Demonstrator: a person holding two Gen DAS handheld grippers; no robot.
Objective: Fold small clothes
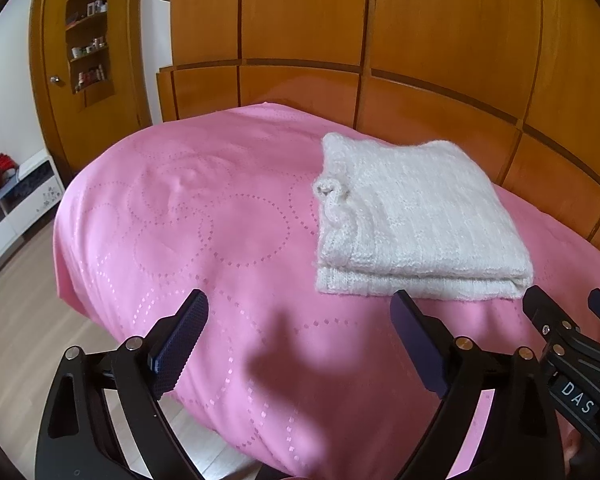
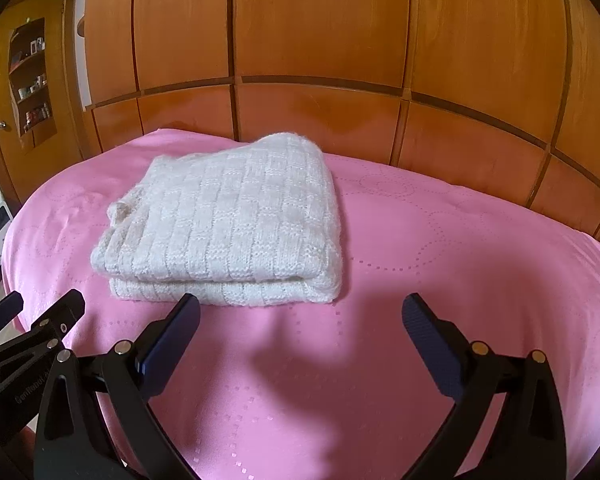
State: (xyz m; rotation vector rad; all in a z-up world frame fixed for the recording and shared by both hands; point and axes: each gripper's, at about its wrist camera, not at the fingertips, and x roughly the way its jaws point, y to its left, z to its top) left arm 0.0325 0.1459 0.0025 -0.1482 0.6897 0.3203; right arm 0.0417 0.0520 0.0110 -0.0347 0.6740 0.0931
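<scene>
Handling: white knit garment [image 2: 224, 216] folded on bed [image 2: 460, 240], soft, light, floppy.
Grip: take lower folded edge.
Hand-held grippers: left hand-held gripper [image 1: 300, 344] and right hand-held gripper [image 2: 300, 340] both apart, empty.

A fuzzy white knit garment [image 2: 224, 220] lies on smooth pink cloth bedspread [image 2: 420, 260] before glossy wood panelling [image 2: 320, 32].

Folded white knit garment [image 2: 224, 220] on bedspread [image 2: 460, 248]
</scene>
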